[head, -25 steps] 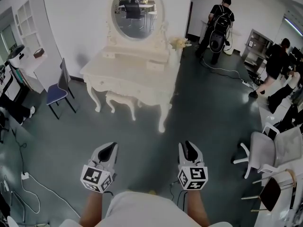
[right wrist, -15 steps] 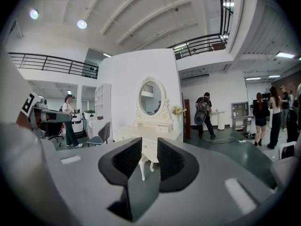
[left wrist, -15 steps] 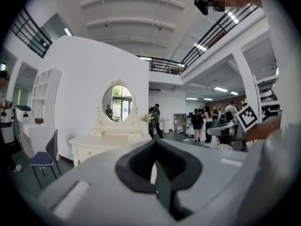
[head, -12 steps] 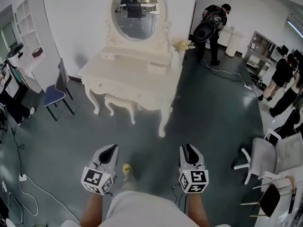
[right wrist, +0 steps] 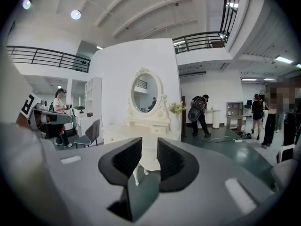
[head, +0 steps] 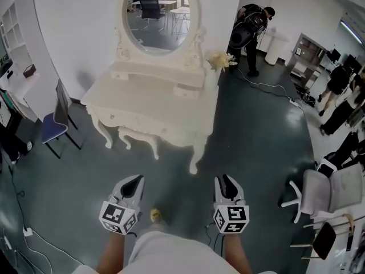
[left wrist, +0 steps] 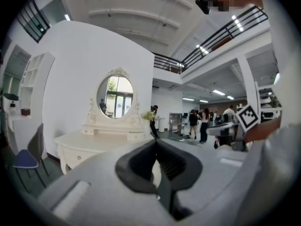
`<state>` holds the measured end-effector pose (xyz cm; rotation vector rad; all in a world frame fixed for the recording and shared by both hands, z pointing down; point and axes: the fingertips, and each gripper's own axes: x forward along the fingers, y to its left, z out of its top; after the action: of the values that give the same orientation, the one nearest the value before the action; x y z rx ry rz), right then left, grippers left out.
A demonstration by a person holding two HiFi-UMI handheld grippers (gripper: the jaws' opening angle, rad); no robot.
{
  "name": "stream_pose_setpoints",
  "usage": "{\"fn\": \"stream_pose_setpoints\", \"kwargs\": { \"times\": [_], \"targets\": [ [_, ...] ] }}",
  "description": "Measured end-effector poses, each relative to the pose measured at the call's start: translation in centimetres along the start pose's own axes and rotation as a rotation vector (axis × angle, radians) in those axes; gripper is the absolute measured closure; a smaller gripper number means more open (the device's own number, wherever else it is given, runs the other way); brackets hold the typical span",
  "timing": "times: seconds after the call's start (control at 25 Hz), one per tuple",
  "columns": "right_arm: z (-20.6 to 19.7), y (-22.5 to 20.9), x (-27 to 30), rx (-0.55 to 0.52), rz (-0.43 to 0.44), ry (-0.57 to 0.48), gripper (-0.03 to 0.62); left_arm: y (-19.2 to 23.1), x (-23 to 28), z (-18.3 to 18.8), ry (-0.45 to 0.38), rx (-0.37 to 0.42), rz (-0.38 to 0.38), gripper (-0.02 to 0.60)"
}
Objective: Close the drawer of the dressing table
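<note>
The cream dressing table (head: 149, 106) with its oval mirror (head: 158, 15) stands against the white wall, well ahead of me. On its upper shelf a small drawer (head: 186, 91) at the right juts out a little; it also shows in the right gripper view (right wrist: 158, 129). Both grippers hang low in the head view, far short of the table. My left gripper (head: 132, 182) has its tips pressed together and holds nothing (left wrist: 155, 142). A narrow gap shows between the pads of my right gripper (head: 225, 181), also empty (right wrist: 149, 147).
A cream stool (head: 140, 136) sits under the table and a blue chair (head: 54, 121) stands to its left. White flowers (head: 221, 60) are at the table's right end. A person (head: 248, 30) stands behind; white chairs (head: 328, 190) and floor cables (head: 274, 87) lie to the right.
The table has grown slightly in the head view and slid left as I walk towards it. Both grippers keep the same pose. The person at the back has moved.
</note>
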<state>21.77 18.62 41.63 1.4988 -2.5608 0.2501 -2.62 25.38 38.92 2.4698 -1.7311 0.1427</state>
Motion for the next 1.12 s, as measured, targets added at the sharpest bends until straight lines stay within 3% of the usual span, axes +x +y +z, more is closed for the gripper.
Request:
{"fn": "stream_pose_setpoints", "kwargs": {
  "times": [0.44,0.72,1.12],
  "targets": [
    [3.8,3.0,13.8,0.043,-0.078,0.005,0.508,13.5,8.8,2.7,0.0,-0.001,-0.084,0.583],
    [4.6,3.6,18.6,0.035,-0.123,0.016,0.508,17.4,12.3,2.3,0.016,-0.023,-0.136,0.583],
    [4.4,3.3,26.0,0.043,-0.116,0.042,0.508,22.2,17.1,1.7,0.031,-0.056,-0.136,0.583]
  ]
}}
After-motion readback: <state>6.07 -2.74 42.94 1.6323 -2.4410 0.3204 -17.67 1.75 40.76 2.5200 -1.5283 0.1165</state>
